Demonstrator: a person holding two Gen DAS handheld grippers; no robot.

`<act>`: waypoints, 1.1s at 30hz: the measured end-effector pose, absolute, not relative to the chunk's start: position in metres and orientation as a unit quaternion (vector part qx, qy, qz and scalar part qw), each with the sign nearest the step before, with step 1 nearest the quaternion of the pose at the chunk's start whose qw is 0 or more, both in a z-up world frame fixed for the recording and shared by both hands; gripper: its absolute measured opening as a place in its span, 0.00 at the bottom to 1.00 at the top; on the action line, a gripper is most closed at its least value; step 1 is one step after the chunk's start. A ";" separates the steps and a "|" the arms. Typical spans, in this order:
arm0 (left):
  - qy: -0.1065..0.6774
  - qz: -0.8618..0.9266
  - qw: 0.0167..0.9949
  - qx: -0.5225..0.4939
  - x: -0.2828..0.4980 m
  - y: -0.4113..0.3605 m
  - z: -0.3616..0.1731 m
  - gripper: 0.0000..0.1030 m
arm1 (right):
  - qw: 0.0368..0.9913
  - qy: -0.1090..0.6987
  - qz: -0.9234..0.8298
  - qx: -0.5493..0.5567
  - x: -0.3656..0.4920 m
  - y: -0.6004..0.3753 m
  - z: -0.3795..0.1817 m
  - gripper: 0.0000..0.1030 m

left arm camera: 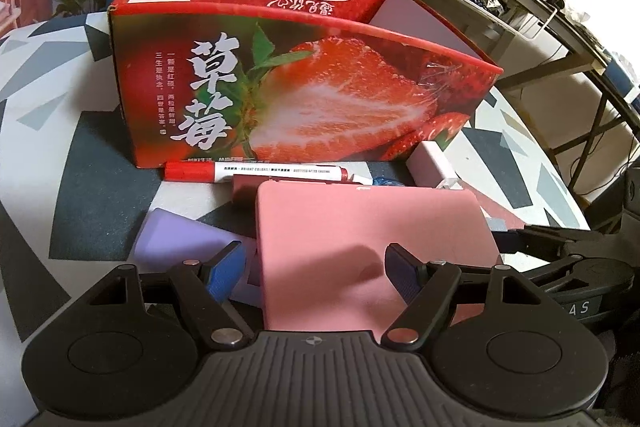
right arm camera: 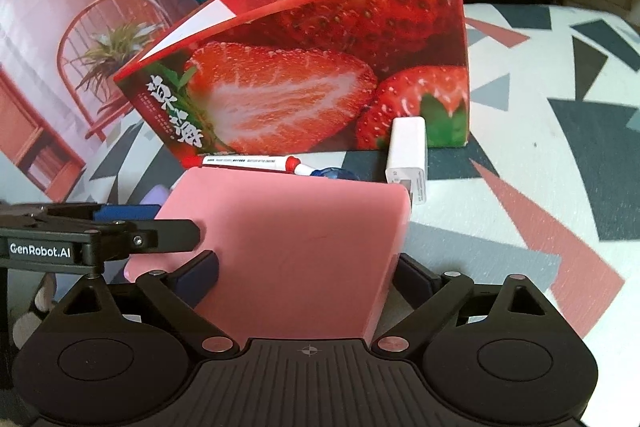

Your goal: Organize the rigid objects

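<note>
Progress: early, strawberry box (left arm camera: 304, 95) showed no items inside | pink case (right arm camera: 288, 259) between wide jaws of right gripper (right arm camera: 304, 273), contact unclear | left gripper (left arm camera: 310, 267) open at case edge | marker (left arm camera: 260, 171), white block (right arm camera: 406, 155), purple item (left arm camera: 180, 239) left on table.

The box (left arm camera: 304, 87) is red, printed with a sliced strawberry, green leaves and white lettering. The flat case (right arm camera: 288, 251) is plain pink. The marker (left arm camera: 264, 173) is white with a red cap; the charger (right arm camera: 406, 155) is white. A lilac block (left arm camera: 180, 239), perhaps an eraser, lies on the tablecloth (right arm camera: 540, 167), white with grey, black and pink triangles.
</note>
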State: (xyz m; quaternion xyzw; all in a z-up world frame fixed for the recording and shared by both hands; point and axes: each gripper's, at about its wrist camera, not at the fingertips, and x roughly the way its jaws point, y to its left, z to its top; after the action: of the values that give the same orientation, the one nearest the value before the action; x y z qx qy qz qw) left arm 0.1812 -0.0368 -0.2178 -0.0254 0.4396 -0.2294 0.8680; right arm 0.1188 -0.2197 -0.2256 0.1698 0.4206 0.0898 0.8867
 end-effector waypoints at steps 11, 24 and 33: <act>0.436 -0.234 0.869 -0.015 0.181 -0.043 -0.219 0.77 | 0.898 0.412 0.098 0.121 0.118 -0.219 -0.216 0.77; 0.433 -0.228 0.872 -0.005 0.175 -0.042 -0.220 0.76 | 0.892 0.414 0.095 0.152 0.119 -0.228 -0.218 0.69; 0.411 -0.203 0.889 -0.013 0.162 -0.034 -0.209 0.71 | 0.901 0.389 0.080 0.174 0.110 -0.231 -0.208 0.49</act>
State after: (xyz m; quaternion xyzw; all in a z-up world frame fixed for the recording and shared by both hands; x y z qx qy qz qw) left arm 0.1619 -0.0335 -0.2089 -0.0134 0.4109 -0.2030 0.8887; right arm 0.1104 -0.2309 -0.2076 0.1743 0.3892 0.0796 0.9010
